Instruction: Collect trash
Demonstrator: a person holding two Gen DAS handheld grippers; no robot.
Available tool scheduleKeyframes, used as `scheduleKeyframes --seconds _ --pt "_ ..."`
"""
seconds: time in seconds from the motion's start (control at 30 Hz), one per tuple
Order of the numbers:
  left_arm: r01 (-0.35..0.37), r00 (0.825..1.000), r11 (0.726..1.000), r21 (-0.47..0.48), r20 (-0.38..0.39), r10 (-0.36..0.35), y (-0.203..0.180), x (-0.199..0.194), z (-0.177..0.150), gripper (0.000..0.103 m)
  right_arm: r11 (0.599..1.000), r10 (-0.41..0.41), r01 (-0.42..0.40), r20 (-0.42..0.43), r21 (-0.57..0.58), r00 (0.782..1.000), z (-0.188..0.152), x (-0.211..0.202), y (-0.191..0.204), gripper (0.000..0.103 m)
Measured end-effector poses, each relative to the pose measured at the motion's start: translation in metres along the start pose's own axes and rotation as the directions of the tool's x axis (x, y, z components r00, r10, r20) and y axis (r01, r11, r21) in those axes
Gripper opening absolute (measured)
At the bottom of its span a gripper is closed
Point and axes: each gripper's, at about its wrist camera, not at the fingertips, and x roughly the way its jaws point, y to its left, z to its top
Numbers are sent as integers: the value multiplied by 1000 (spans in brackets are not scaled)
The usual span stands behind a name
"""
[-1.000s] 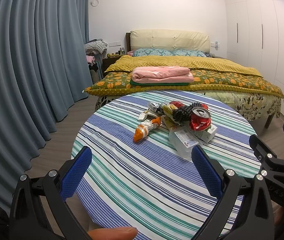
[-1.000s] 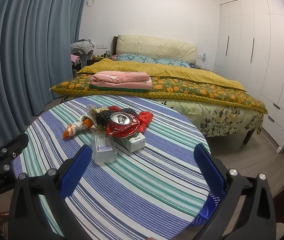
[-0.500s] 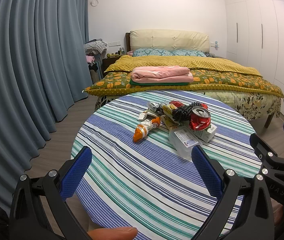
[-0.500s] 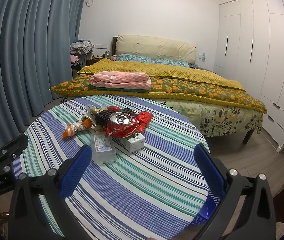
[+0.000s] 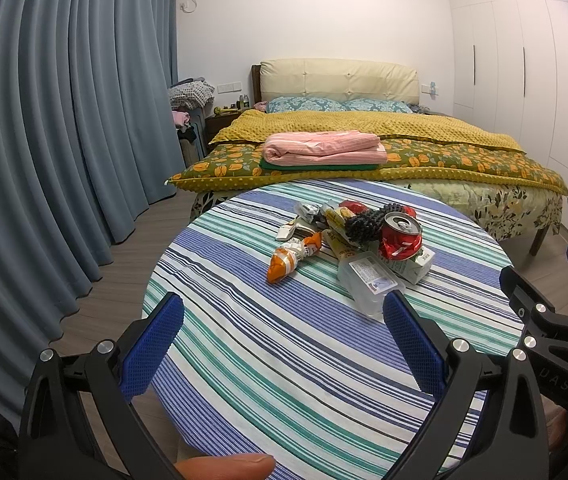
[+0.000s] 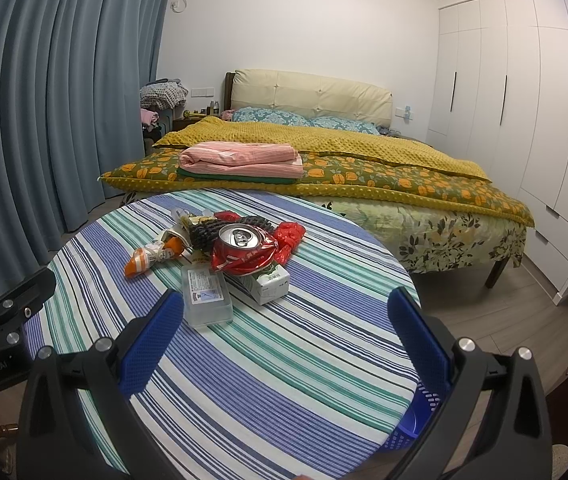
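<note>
Your left hand-held gripper (image 5: 282, 344) and right hand-held gripper (image 6: 284, 340) both hover over the near edge of the round striped table (image 5: 284, 360), each with its blue pads spread wide and nothing between them, so you have gripped no trash yet. The whole heap sits untouched toward the far half of the table: a crushed red can (image 6: 242, 250) rests on a small white and green carton (image 6: 270, 286); a clear plastic box (image 6: 206, 296) lies just in front of it, nearest to you; an orange wrapper (image 5: 292, 258) lies apart to the left; a dark knitted piece (image 5: 364, 224), a red crumpled bag (image 6: 290, 236) and several pale wrappers (image 5: 308, 216) crowd behind. A blue basket (image 6: 416, 416) shows below the table's right edge in the right wrist view; judged from its place, it is the likely bin, though its contents are hidden, so nothing can be counted as collected. The task therefore stands at its start: every visible piece is still to be picked up and carried off the table. The clear box lies closest to both of your grippers and looks the easiest first grasp, while the can is perched and may roll if you disturb the carton beneath it
</note>
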Motion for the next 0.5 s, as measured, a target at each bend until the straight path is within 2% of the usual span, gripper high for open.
scheduleKeyframes --seconds 0.5 --pt "0 1000 1000 0 1 0 0 0 0 99 1000 -1 1 0 0 1000 0 0 1 99"
